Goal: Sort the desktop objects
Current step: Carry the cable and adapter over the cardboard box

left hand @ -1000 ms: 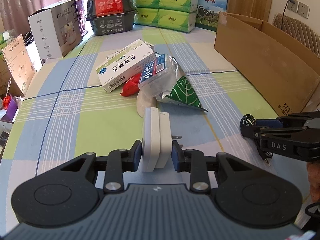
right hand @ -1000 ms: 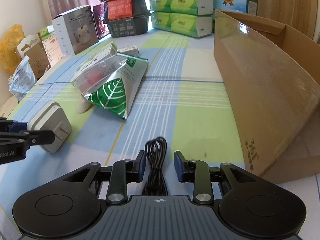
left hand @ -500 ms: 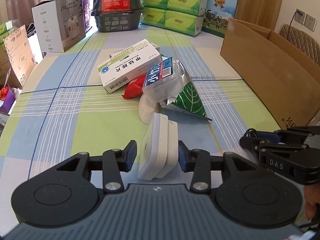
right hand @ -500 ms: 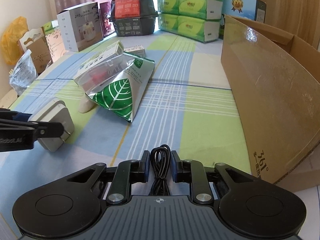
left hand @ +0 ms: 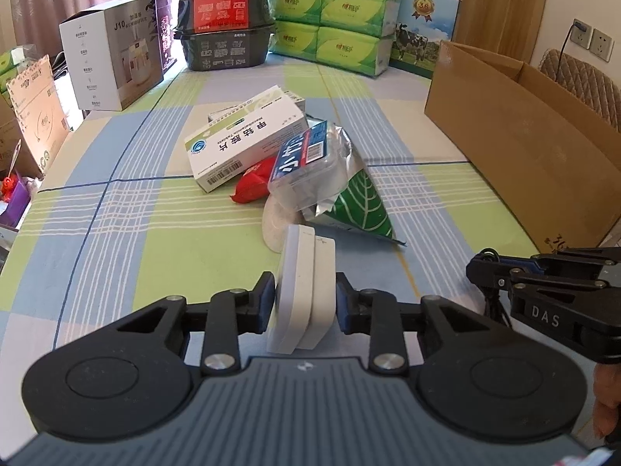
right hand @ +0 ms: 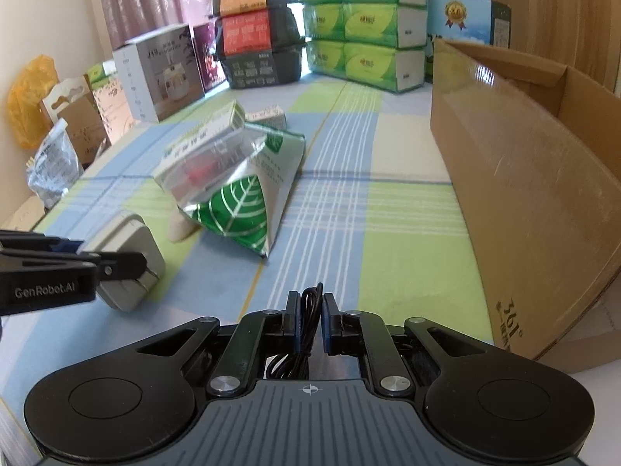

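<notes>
Right gripper (right hand: 309,320) has closed on the cable (right hand: 310,310), now pinched between its fingers; left gripper (left hand: 305,299), unchanged, clamps the charger (left hand: 304,291) between its pads. Risk: loose cable coils slipping free on lifting; charger tilted, may pivot.

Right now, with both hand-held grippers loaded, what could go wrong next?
1. The left hand-held gripper pinches only the near end of the white charger, so it may pivot or slip.
2. The black cable in the right hand-held gripper hangs in loose loops that could snag.
3. The grippers sit close together and could collide.
</notes>
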Demonstrator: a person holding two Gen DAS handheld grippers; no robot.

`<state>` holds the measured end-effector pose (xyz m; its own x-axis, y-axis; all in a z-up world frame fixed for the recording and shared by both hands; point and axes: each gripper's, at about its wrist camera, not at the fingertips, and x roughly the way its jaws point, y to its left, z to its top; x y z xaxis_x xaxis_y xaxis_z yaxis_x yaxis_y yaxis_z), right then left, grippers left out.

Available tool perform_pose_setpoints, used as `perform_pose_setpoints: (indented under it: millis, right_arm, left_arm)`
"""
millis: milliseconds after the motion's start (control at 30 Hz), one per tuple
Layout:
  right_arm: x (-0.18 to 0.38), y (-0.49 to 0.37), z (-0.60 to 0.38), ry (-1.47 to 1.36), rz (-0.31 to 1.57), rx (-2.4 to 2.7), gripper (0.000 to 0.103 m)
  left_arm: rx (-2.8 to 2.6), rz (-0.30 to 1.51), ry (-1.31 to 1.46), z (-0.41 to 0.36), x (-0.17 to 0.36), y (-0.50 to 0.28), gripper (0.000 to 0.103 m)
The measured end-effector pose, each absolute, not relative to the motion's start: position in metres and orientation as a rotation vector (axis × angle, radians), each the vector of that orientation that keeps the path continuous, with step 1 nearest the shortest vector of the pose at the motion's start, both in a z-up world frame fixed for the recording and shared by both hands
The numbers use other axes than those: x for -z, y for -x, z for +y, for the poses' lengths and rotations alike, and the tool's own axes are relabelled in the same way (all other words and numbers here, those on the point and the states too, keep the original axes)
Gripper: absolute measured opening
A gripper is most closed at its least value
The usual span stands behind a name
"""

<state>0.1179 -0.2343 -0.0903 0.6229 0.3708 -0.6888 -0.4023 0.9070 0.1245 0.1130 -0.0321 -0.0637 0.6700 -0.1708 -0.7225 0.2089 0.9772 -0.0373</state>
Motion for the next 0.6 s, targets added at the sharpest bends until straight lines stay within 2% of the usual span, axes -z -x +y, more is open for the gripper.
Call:
perform_pose_setpoints:
  millis: [600]
  right_arm:
    - [0.067, -0.11, -0.238, 0.025, 0.687, -0.438, 0.005]
  left_arm:
    - [0.249, 0.763, -0.037, -0.044, 0.046, -0.107, 0.027]
